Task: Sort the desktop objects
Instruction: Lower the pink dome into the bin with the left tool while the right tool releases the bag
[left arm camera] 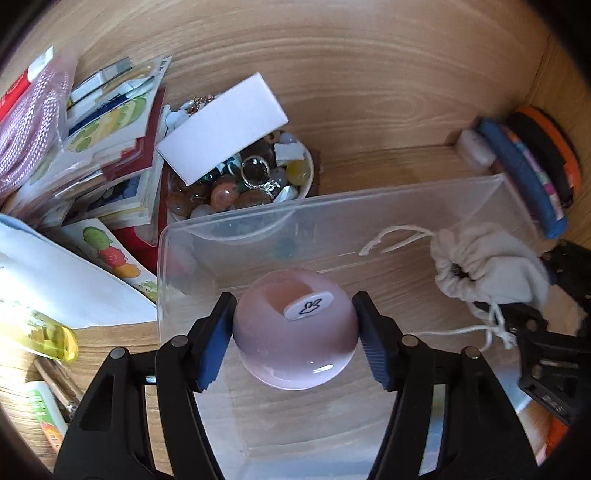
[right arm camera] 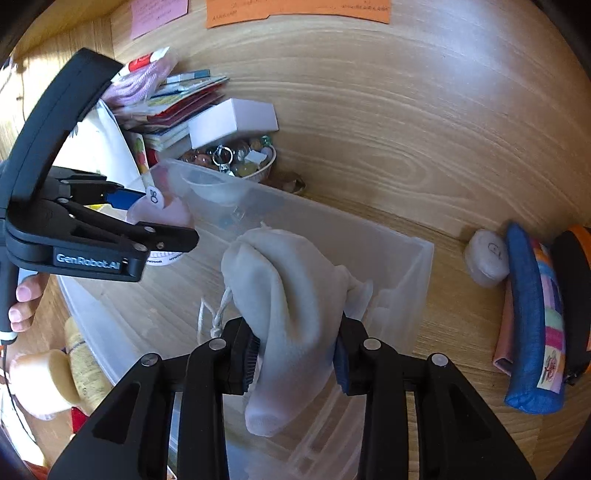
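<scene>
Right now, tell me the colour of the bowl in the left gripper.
Pale pink bowl; clearest in the left wrist view.

Orange paper (right arm camera: 295,13) and pink note (right arm camera: 157,14) stuck on wooden back wall (right arm camera: 369,92) behind tabletop (right arm camera: 461,314).

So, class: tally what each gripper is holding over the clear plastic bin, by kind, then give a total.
Pink bowl, upside down in the left gripper: 1
White drawstring pouch, in the right gripper: 1
Total held over the clear plastic bin: 2
</scene>
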`<state>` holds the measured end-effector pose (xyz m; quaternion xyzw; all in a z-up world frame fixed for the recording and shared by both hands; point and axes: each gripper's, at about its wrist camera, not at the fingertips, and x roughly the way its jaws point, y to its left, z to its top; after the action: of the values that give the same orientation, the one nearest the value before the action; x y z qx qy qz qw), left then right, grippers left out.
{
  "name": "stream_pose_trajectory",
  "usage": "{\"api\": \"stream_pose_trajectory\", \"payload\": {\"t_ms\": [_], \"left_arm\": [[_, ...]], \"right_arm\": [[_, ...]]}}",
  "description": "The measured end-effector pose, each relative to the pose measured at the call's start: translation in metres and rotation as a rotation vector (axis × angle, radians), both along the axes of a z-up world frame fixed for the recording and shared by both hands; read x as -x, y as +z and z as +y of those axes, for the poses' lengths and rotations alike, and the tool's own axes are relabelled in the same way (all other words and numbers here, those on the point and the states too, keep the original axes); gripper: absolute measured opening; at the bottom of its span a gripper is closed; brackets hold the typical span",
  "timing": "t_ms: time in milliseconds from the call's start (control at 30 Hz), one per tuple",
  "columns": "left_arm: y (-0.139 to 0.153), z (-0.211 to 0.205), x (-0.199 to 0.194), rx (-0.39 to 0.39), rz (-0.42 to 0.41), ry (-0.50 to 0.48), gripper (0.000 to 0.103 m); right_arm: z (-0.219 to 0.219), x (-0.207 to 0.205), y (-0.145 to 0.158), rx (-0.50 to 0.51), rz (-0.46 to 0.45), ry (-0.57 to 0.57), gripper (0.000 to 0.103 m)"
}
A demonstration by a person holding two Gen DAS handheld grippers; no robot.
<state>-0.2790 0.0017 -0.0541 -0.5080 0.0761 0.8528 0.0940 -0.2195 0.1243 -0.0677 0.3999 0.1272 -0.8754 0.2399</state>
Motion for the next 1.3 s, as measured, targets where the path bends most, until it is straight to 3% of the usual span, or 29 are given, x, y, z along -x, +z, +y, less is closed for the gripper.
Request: {"api": "stream_pose_trajectory", "payload": {"t_ms": [533, 667, 867, 1033, 1167, 1300], "left_arm": [[-0.01, 0.019, -0.004, 0.107, -0.047, -0.035, 0.064], [-0.009, 0.02, -0.004, 0.123, -0.054, -0.033, 0.072], [-0.003, 0.018, -0.009, 0.12, -0.052, -0.016, 0.075], [0.014, 0.008, -0.028, 0.101, -0.024, -0.015, 0.077], [0.027, -0.011, -0.048, 0.088, 0.02, -0.01, 0.082], [0.04, -0.001, -0.062, 0.097, 0.068, 0.002, 0.086]], "right_arm": [[-0.008, -0.003, -0.002, -0.065, 0.061, -0.012, 0.041], [-0.006, -0.011, 0.005, -0.06, 0.114, -0.022, 0.069], [0.004, -0.023, 0.027, 0.003, 0.195, -0.031, 0.085], [0.006, -0.021, 0.026, 0.025, 0.167, -0.022, 0.086], [0.007, -0.017, 0.025, 0.077, 0.092, -0.004, 0.085], [0.009, -0.02, 0.031, 0.087, 0.091, -0.011, 0.085]]}}
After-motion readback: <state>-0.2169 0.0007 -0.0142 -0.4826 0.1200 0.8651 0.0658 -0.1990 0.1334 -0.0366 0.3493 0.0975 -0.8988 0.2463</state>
